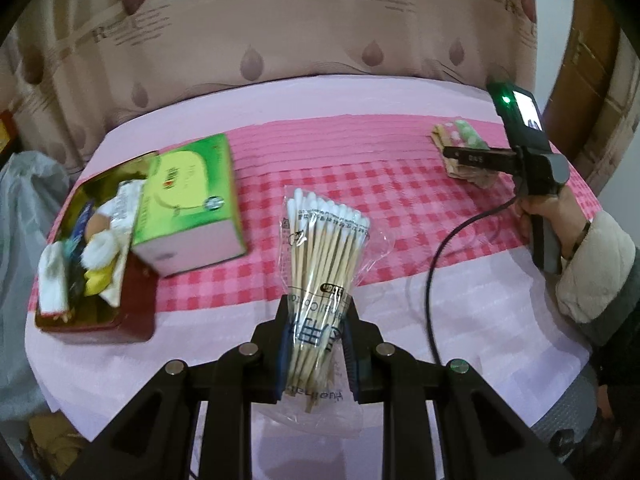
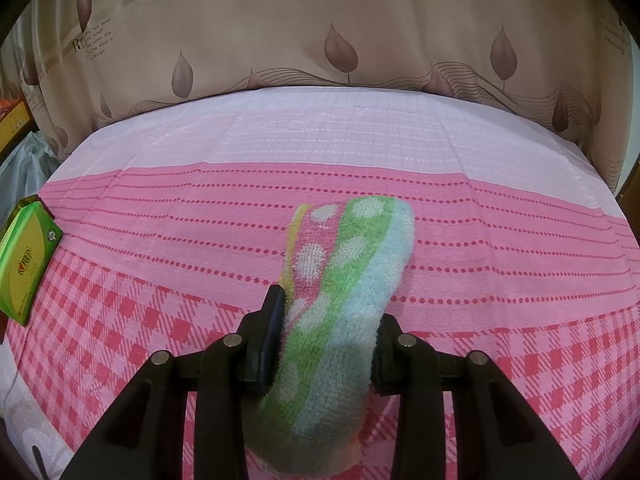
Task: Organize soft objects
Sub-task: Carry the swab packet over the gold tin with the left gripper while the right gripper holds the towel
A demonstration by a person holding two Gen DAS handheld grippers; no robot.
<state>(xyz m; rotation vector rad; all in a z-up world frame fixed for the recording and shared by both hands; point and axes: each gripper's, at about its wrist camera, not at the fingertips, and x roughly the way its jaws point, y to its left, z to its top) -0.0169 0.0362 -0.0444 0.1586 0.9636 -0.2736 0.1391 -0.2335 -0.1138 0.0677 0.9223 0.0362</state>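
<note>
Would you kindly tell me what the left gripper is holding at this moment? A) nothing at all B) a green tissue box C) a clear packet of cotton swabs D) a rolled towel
C: in the left wrist view the left gripper is clamped on a clear packet of cotton swabs, while the rolled towel sits in the right gripper.

- A home room, probably a bedroom or living space, is suggested.
- The surface (image 2: 340,140) is covered with a pink checked cloth (image 2: 520,360).
- A beige curtain (image 2: 320,20) printed with leaves and words is hung behind it.
- A green tissue box (image 1: 192,200) and an open tin (image 1: 100,320) of household odds are seen.
</note>
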